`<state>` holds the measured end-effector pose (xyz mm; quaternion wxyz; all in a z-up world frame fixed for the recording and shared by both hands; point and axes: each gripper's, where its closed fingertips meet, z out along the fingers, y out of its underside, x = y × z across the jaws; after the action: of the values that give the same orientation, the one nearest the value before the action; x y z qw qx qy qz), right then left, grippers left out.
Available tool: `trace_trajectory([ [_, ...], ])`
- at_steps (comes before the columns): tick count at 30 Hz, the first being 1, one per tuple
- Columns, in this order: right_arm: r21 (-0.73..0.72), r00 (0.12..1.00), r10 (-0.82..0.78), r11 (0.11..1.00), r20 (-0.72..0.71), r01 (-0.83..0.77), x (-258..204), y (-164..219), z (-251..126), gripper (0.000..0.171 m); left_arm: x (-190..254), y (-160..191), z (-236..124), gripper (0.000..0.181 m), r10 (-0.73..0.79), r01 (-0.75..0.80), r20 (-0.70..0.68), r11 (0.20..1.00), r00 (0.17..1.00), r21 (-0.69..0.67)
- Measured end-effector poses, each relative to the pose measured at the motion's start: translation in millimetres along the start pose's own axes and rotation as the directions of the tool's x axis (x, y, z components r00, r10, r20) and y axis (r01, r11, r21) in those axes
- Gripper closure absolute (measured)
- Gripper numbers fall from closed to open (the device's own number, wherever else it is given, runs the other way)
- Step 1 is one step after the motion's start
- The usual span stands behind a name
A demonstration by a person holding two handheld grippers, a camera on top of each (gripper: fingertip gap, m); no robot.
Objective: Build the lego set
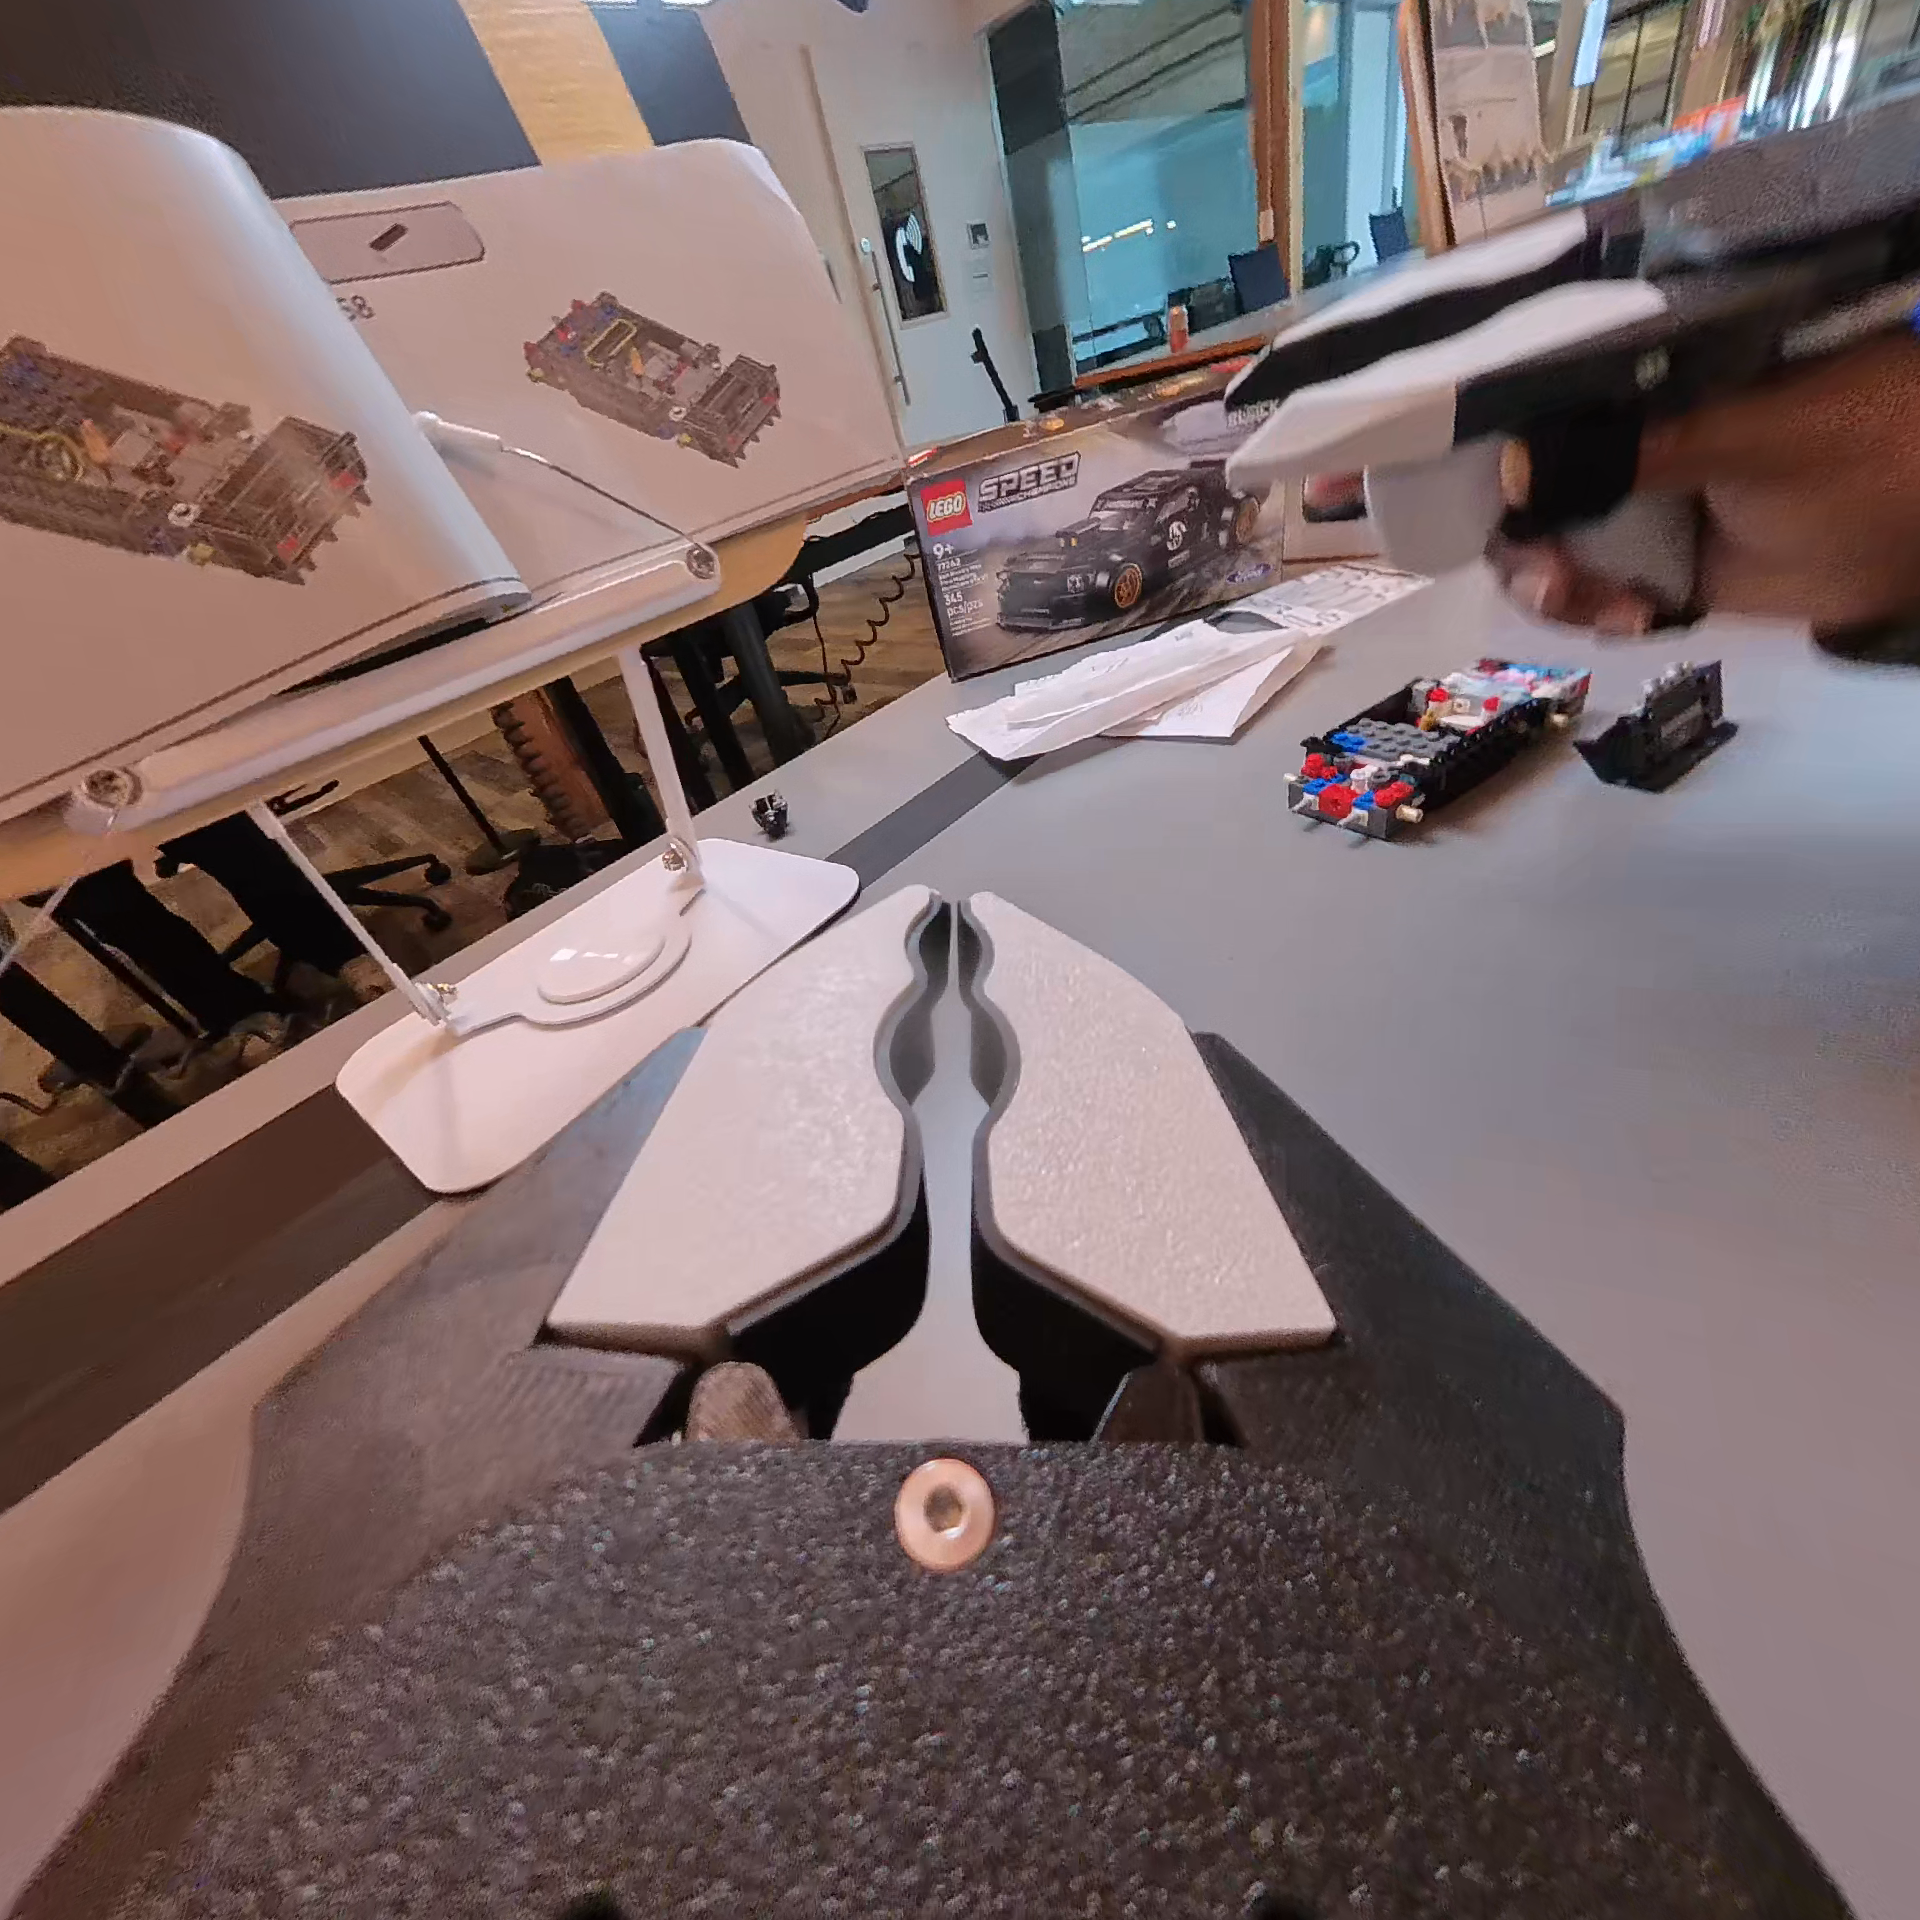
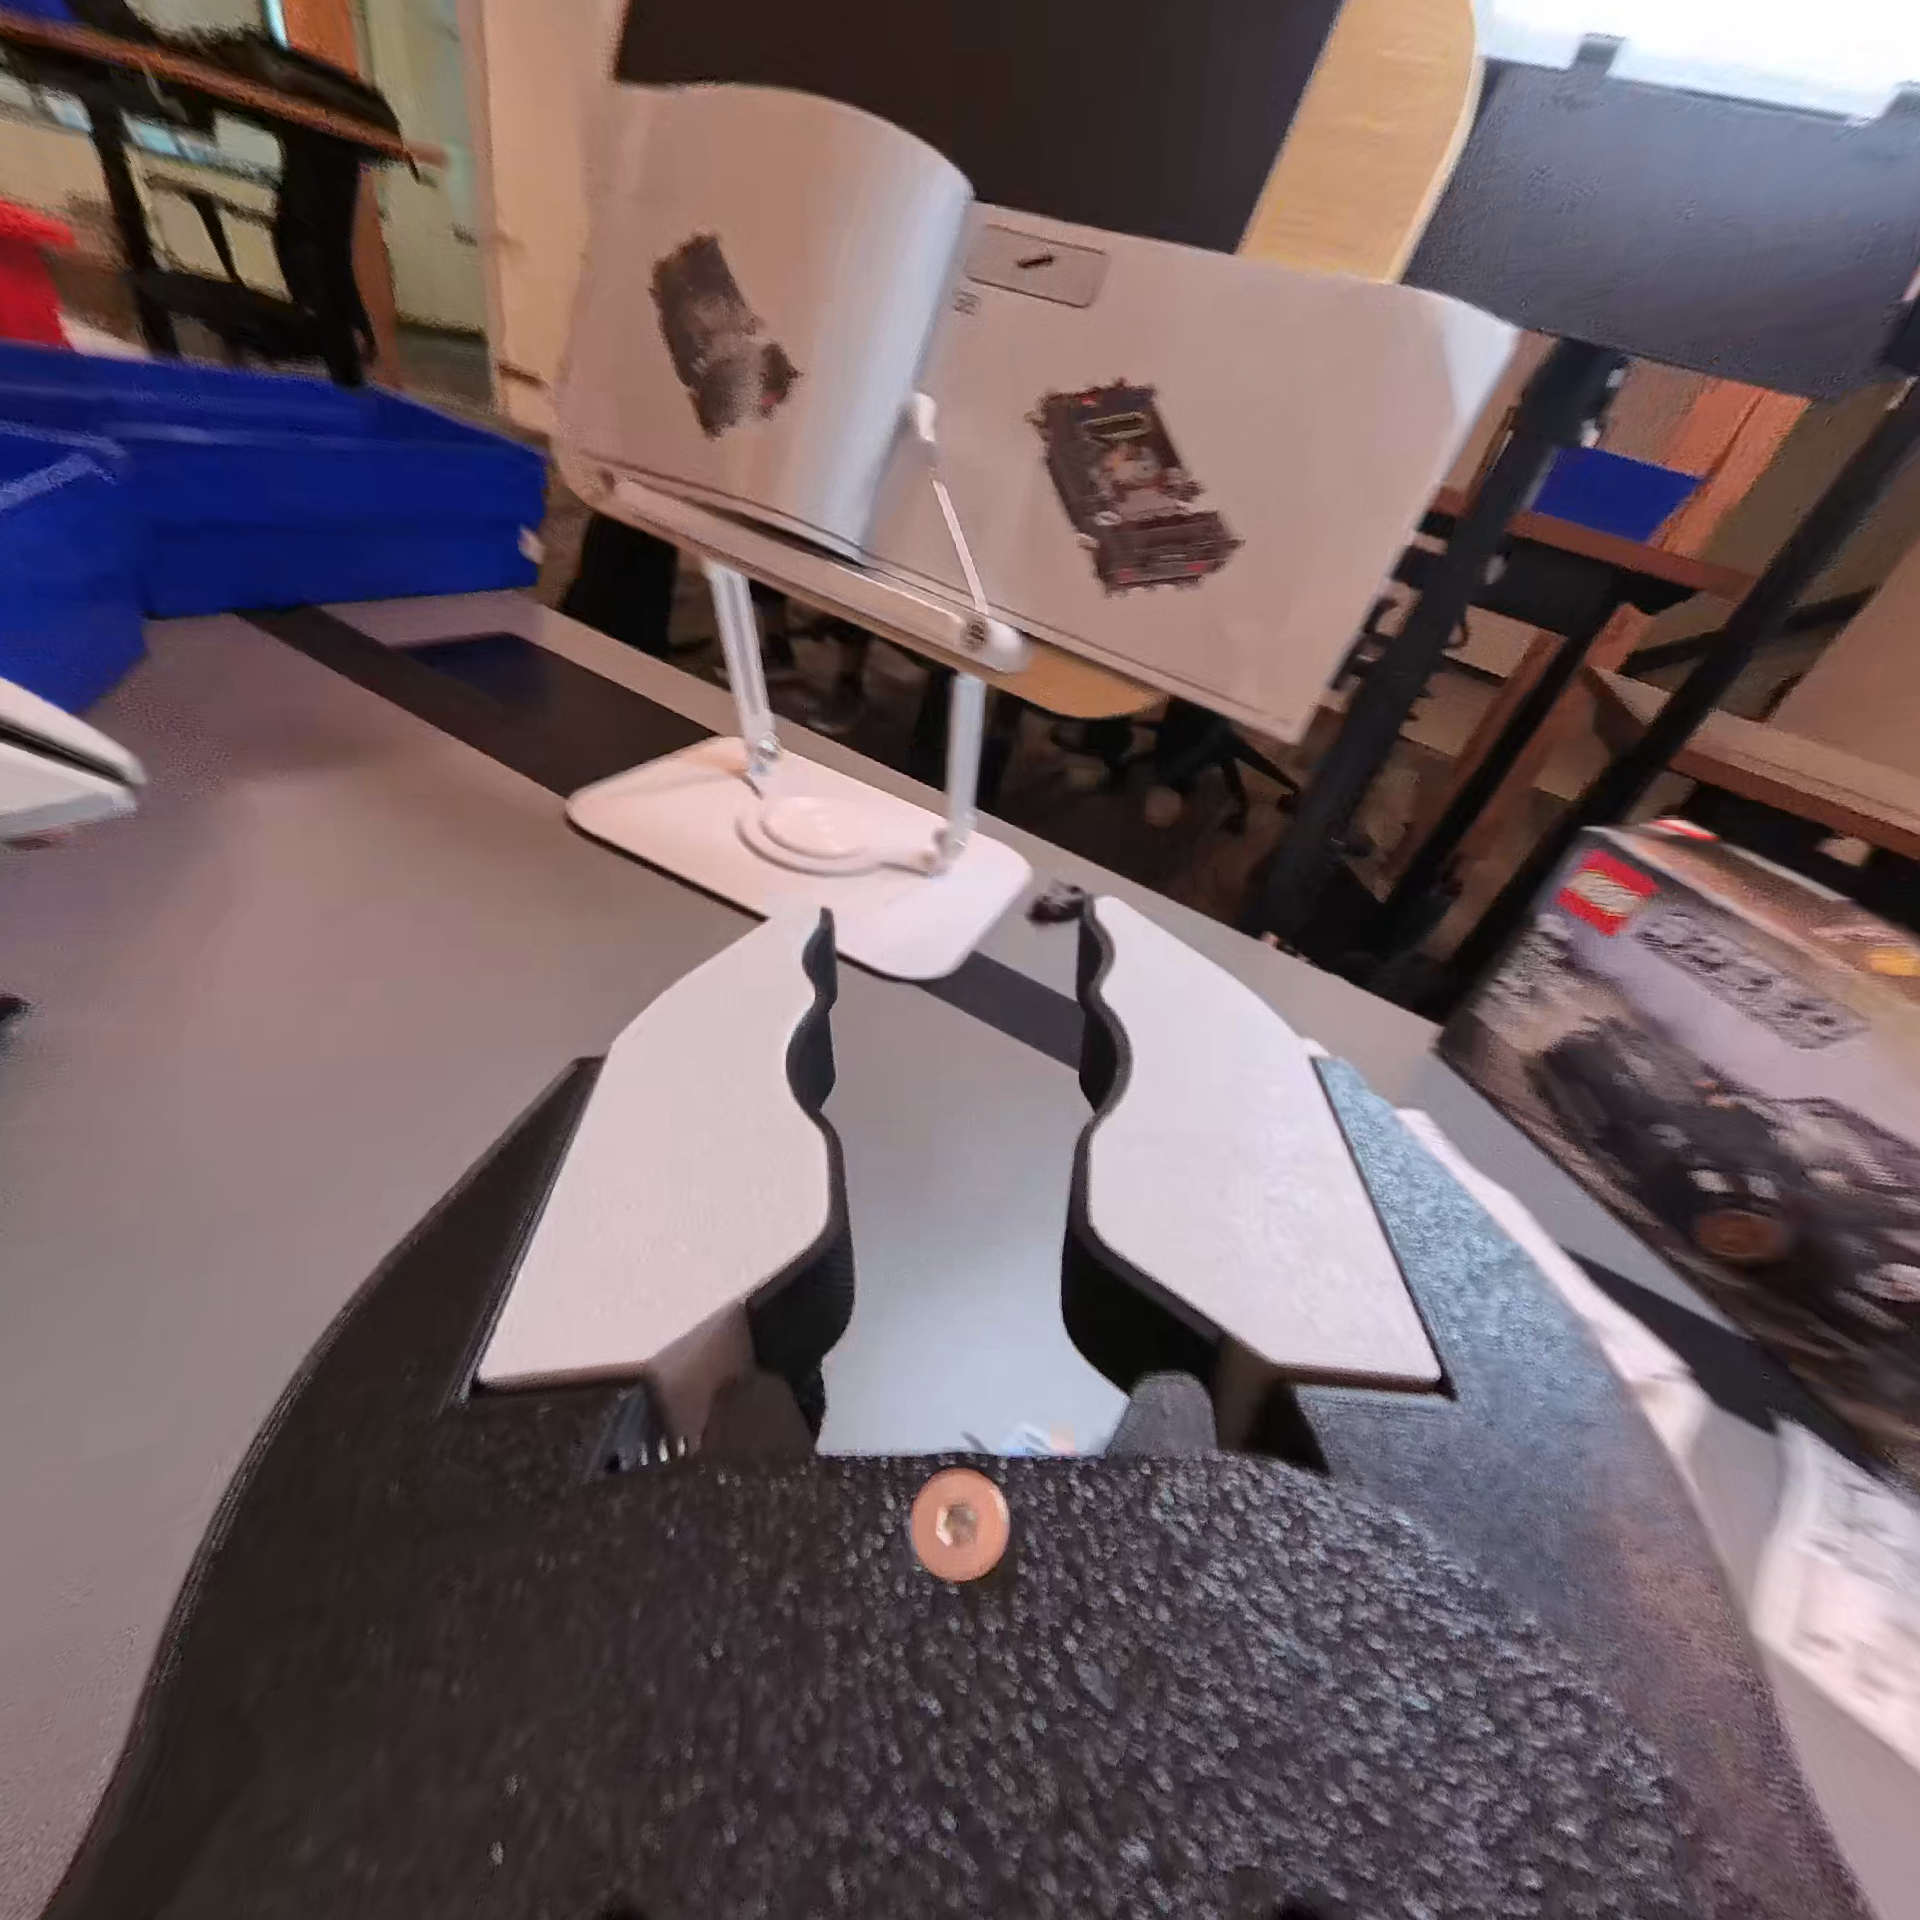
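Through the left wrist view, my left gripper [image 1: 954, 914] sits low over the flat grey worktop [image 1: 1403, 1091] with its pale grey fingers [image 1: 800, 1122] drawn together, tips all but touching, nothing between them. Ahead of it, well apart toward the worktop's far right part, lies the partly built black lego car chassis with red, blue and white bricks [image 1: 1439, 743], and just beside that a small separate black brick section [image 1: 1657, 727]. Behind them lie loose white paper sheets [image 1: 1143, 691], and at the far edge stands the dark printed cardboard set box [image 1: 1091, 535]. At the worktop's left edge a white metal book stand [image 1: 613, 997] holds the open white instruction booklet [image 1: 582, 343]. A tiny black piece [image 1: 769, 812] lies near the stand's base. My right gripper [image 1: 1247, 436] shows blurred in the upper right, held by a hand [image 1: 1714, 520], above the worktop; from here I cannot tell its opening.

Through the right wrist view, the right gripper [image 2: 954, 935] stands clearly open and empty over the bare worktop [image 2: 312, 987], pointed at the book stand [image 2: 831, 842] and booklet [image 2: 1195, 447] at the far edge. The set box [image 2: 1714, 1060] lies to the right, blue plastic bins [image 2: 260, 488] beyond the left edge.
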<state>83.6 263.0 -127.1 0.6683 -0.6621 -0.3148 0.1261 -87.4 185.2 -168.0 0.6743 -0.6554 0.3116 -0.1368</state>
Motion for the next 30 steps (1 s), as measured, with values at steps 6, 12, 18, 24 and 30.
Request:
trace_trajectory([
  [6,-0.558,0.978,-0.026,0.818,0.205,0.139,69,109,-63,0.114,13,11,5,0.18,0.035,-0.037,-0.037,0.999,0.999,-0.039],
  [12,-0.673,0.932,0.087,0.715,0.351,0.186,71,158,-88,0.096,28,32,15,0.18,0.013,-0.023,-0.095,0.994,0.995,-0.107],
  [18,-0.697,0.879,0.045,0.628,0.475,0.345,46,176,-67,0.1,38,34,16,0.181,0.022,-0.037,-0.129,0.993,0.991,-0.113],
  [24,-0.567,0.757,-0.081,0.612,0.649,0.552,-39,149,-53,0.11,43,30,15,0.178,0.018,-0.037,-0.175,0.994,0.984,-0.101],
  [30,-0.364,0.591,-0.146,0.663,0.794,0.654,-155,118,-56,0.11,74,29,2,0.147,-0.027,-0.053,-0.408,0.982,0.912,-0.182],
])
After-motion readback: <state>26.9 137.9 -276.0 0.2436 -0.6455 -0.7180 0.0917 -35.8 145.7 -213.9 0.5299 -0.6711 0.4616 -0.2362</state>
